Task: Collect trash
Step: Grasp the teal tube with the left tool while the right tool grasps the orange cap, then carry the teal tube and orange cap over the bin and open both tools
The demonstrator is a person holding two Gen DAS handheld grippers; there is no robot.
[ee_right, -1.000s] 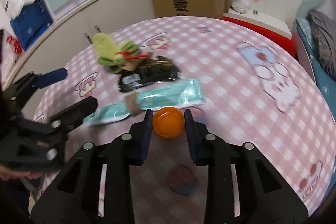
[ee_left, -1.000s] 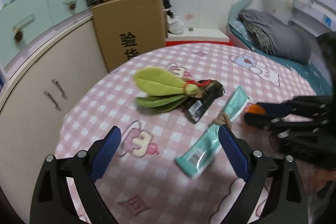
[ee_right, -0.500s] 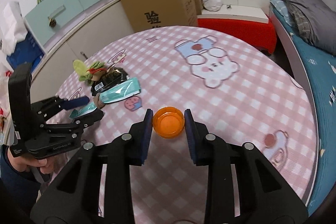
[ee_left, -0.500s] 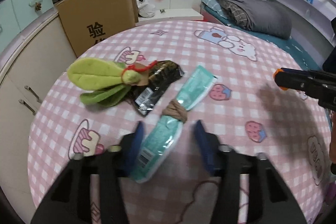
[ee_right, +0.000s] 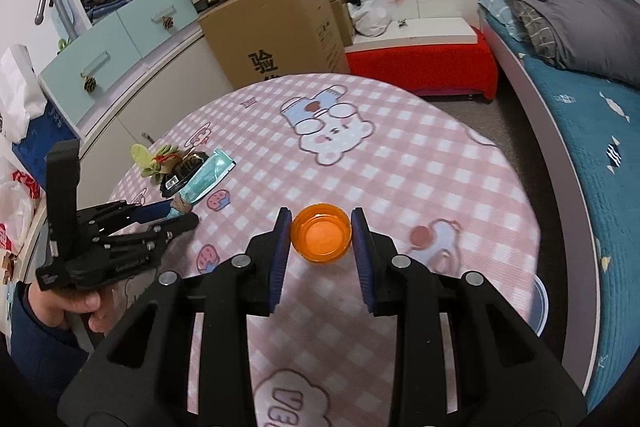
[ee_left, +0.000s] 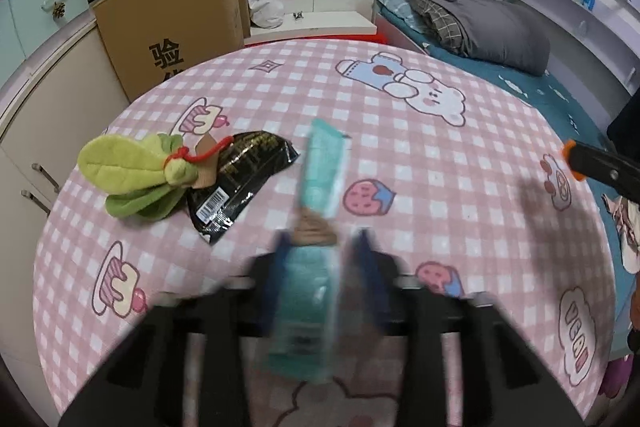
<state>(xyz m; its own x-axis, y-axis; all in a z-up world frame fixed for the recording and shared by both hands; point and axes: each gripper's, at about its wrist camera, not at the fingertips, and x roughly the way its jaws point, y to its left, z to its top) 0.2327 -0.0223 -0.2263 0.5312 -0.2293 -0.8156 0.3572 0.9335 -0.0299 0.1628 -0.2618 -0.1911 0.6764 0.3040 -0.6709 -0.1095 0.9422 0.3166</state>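
Left gripper (ee_left: 320, 247) has just been closing on the teal wrapper (ee_left: 320, 163), low centre: light, crinkly, slippery, so pinch mid-length. Right gripper (ee_right: 320, 227) is clamped on the stiff orange cap (ee_right: 320, 237).

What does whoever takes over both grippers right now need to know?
Left gripper: fingers have just been closing on the teal wrapper, which lies between them on the pink table; treat the grip as unconfirmed.
Right gripper: shut on the orange cup, carried above the table.
On the table: black wrapper under the green plush toy.
Done: cup picked up.
Left: lift the teal wrapper, bin both, then the black wrapper. No bin clearly in view.
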